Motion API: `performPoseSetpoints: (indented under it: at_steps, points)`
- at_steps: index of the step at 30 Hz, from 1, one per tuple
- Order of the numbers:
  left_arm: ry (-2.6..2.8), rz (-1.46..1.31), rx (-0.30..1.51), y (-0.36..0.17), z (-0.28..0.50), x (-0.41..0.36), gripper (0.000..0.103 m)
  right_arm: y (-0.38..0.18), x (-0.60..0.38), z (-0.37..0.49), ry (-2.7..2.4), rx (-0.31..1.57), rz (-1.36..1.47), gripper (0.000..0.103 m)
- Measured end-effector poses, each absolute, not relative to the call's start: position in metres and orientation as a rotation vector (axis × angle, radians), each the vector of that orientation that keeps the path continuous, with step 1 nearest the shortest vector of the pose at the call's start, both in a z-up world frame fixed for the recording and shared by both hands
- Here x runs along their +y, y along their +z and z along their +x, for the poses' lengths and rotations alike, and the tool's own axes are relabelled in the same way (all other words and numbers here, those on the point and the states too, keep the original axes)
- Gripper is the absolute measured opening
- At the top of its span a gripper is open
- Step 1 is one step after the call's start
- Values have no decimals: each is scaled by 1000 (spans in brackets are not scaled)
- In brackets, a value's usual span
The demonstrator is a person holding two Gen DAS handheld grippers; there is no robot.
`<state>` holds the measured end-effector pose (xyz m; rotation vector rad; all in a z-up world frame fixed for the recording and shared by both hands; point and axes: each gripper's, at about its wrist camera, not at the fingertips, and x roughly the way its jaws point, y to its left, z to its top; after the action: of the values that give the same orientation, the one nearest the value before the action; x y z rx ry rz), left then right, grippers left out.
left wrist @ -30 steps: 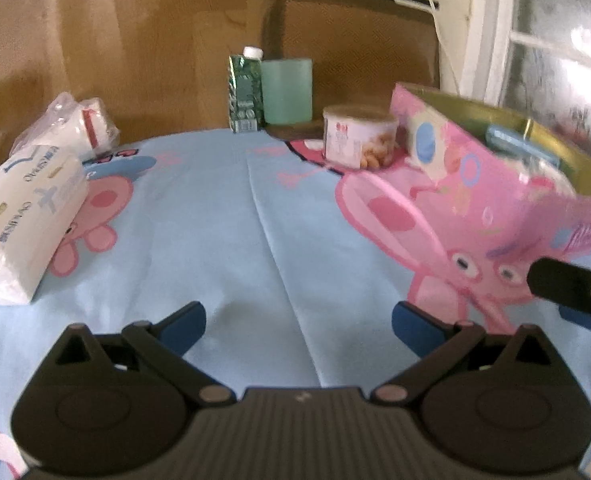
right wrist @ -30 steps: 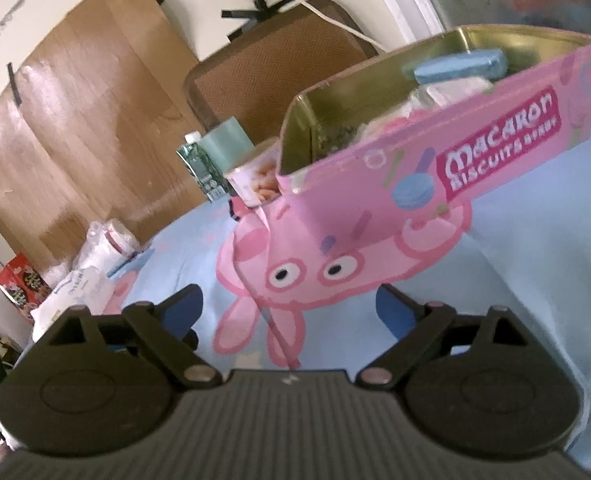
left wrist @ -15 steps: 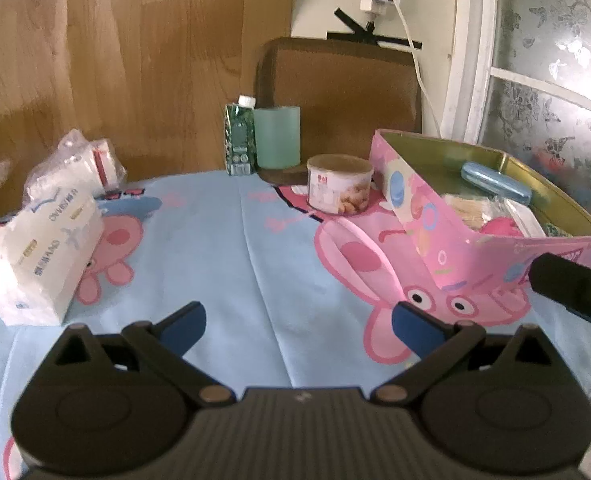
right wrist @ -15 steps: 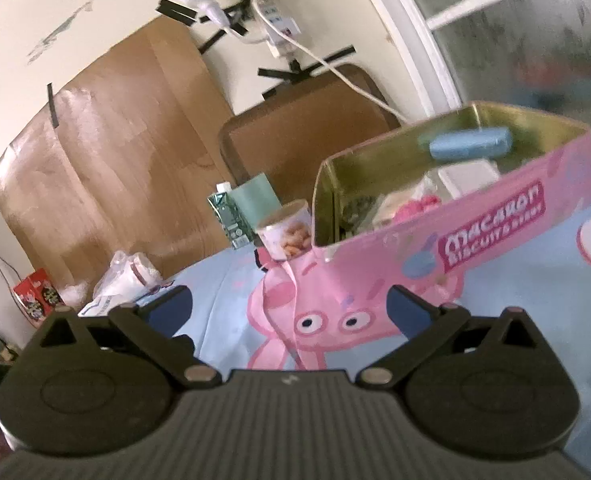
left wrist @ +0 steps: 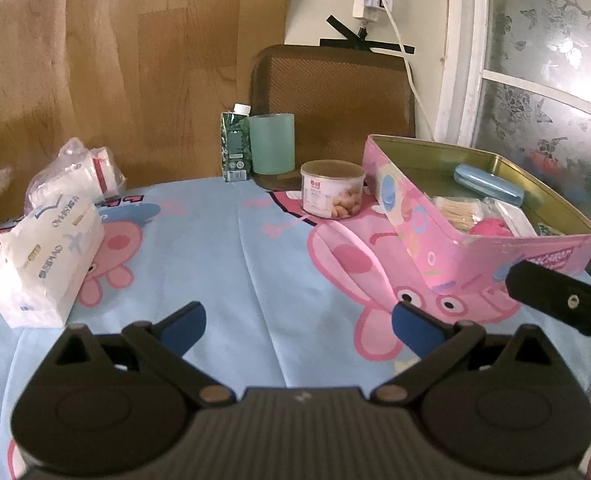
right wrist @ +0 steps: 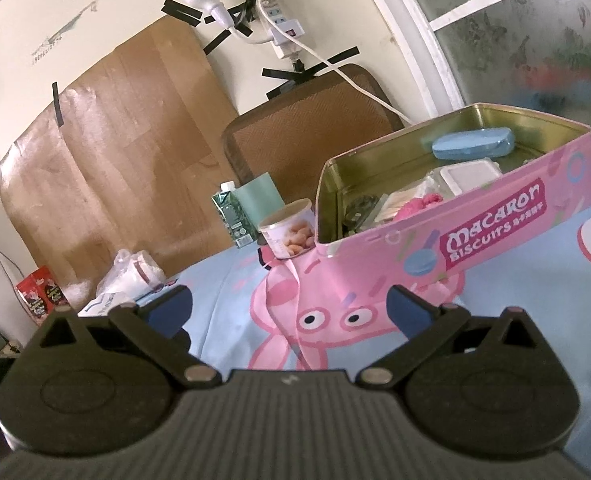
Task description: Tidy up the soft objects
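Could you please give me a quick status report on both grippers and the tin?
Left gripper and right gripper open, empty. Pink tin lidless, part filled. Tissue pack outside. Path clear.

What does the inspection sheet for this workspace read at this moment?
Surface: tablecloth, blue with pink cartoon pigs.
Job's things: tissue pack and plastic bag on the left; pink tin open, holding blue case, pink soft item.
Clutter: nut can, green carton, green cup.
Grippers: left gripper and right gripper open, fingers empty.
Cables: white cord from taped power strip.
Surroundings: chair back, frosted window.
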<state>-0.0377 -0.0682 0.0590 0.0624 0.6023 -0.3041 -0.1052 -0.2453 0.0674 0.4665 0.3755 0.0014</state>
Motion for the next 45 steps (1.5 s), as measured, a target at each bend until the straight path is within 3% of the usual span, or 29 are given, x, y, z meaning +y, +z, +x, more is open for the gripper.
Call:
performPoseSetpoints:
  at_steps: [18, 45]
  points:
    - [-252, 110, 565, 55, -42, -72, 103, 61, -245, -103, -6, 406, 488, 103]
    - [-292, 158, 682, 43, -38, -85, 103, 55, -250, -101, -16, 433, 505, 103]
